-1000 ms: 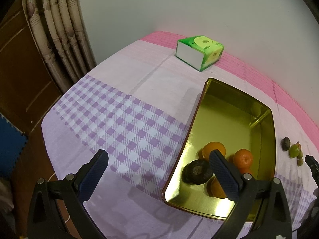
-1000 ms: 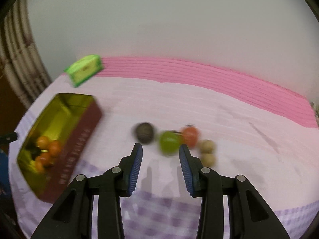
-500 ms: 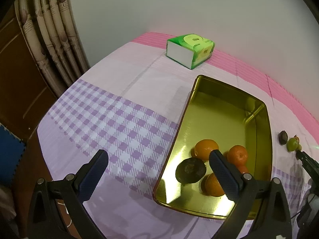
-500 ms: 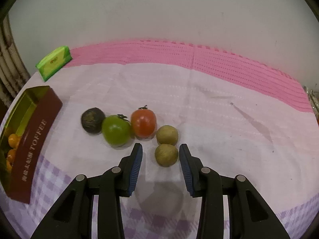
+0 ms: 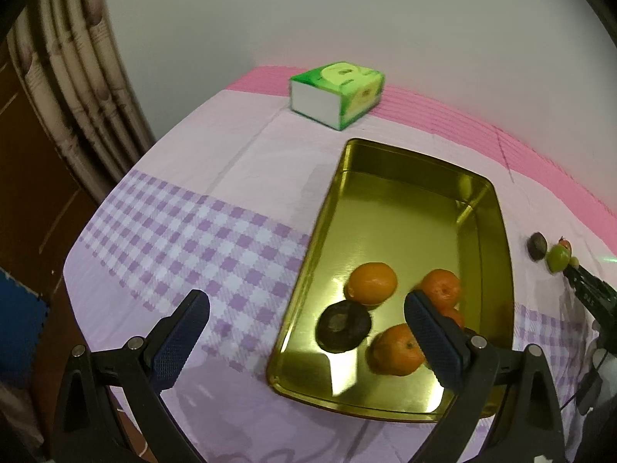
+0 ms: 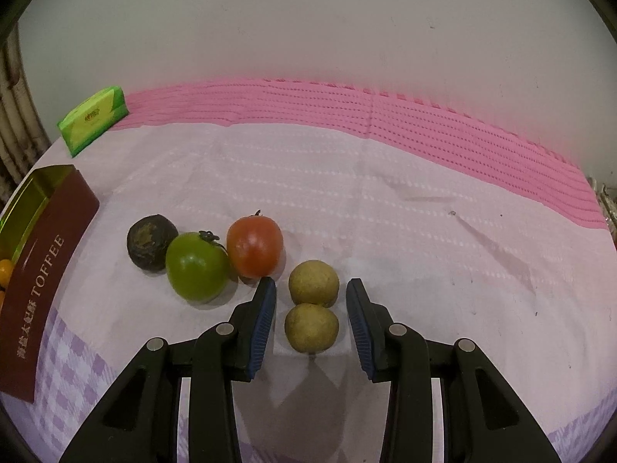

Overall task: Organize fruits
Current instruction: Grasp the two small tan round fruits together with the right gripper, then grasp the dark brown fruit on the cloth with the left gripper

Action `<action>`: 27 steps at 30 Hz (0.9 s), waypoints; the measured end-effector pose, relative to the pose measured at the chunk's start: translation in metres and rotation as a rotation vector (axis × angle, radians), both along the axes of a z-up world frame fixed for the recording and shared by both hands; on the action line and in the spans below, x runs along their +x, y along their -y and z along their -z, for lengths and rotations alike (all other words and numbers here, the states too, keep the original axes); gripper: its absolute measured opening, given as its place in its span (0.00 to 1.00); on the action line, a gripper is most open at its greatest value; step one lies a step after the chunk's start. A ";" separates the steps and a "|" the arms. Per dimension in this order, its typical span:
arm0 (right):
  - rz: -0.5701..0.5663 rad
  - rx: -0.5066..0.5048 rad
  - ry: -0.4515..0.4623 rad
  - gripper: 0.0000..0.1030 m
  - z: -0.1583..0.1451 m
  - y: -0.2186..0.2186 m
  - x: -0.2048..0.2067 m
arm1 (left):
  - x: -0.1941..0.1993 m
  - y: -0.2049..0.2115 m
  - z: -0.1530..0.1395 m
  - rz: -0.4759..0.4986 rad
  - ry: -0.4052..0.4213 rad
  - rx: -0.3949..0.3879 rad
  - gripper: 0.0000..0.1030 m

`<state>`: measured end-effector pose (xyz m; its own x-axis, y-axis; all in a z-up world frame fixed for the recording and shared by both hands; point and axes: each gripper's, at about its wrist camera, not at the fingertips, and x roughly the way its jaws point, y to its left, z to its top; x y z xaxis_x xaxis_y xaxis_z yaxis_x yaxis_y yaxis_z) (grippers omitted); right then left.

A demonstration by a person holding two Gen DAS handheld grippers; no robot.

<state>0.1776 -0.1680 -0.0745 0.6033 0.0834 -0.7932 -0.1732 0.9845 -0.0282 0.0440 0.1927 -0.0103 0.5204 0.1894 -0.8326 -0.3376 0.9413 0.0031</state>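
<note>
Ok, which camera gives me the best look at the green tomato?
The right wrist view: the green tomato sits large and sharp, touching the red tomato. In the left wrist view the green tomato is only a small blob at the far right edge, beyond the gold tin.

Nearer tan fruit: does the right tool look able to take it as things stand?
Probably yes. The right tool stands open with the nearer tan fruit between its fingers; only the farther tan fruit touches it.
</note>
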 end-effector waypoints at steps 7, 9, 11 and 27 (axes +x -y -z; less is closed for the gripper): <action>-0.022 -0.001 0.021 0.26 0.000 0.003 -0.013 | 0.015 0.034 -0.003 0.082 -0.010 -0.009 0.97; -0.017 0.015 0.020 0.26 0.000 0.007 -0.013 | 0.021 0.049 -0.005 0.117 -0.011 -0.002 0.97; -0.010 0.029 0.018 0.26 0.000 0.012 -0.013 | 0.027 0.064 -0.009 0.152 -0.005 -0.005 0.97; 0.119 0.034 0.022 0.26 -0.002 0.085 -0.019 | 0.092 0.176 0.001 0.390 -0.021 -0.048 0.93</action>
<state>0.1583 -0.2529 -0.0726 0.6279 0.0370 -0.7774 -0.0551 0.9985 0.0030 0.1357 0.0168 -0.0114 0.5287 -0.0585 -0.8468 0.0453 0.9981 -0.0407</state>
